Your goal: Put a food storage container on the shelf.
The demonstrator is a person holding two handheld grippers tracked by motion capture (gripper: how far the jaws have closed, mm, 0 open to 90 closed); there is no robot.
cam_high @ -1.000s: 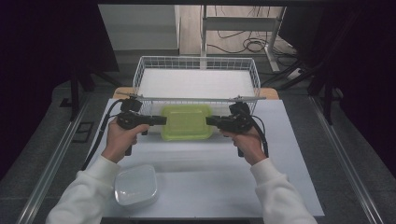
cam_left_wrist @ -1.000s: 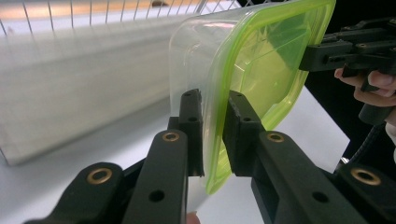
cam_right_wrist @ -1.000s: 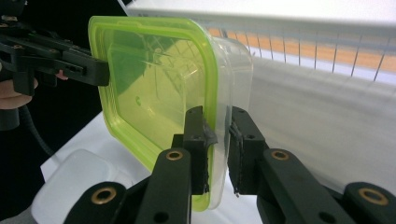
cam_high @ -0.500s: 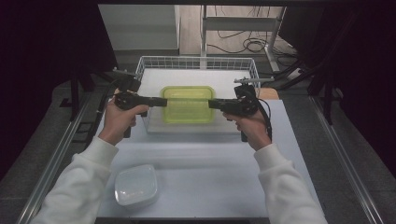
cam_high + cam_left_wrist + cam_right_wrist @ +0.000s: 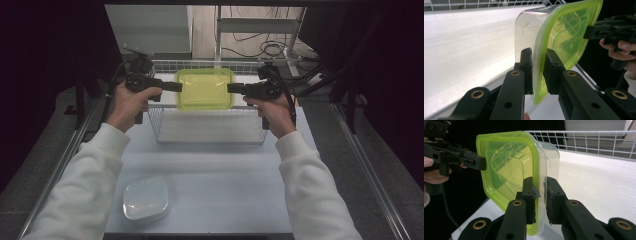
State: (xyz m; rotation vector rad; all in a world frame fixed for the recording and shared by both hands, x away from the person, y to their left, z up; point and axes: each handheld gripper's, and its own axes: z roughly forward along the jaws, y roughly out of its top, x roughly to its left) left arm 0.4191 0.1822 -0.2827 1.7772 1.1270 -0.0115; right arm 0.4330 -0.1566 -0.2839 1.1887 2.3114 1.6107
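Both forearms, in white sleeves, reach from the near edge toward the far side, spread apart and roughly parallel. The left hand (image 5: 131, 102) grips its handle with the left gripper (image 5: 176, 87) pointing right, jaws closed together on a thin edge. The right hand (image 5: 274, 111) mirrors it, the right gripper (image 5: 233, 88) pointing left, jaws likewise pinched. The two grippers face each other at the same height, well apart.

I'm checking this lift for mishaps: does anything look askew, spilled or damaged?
Nothing stands out. The green-lidded container hangs level over the wire basket, clamped at opposite edges by the left gripper and right gripper. Its lid sits flush, and it looks empty. The white dish rests upright on the table.
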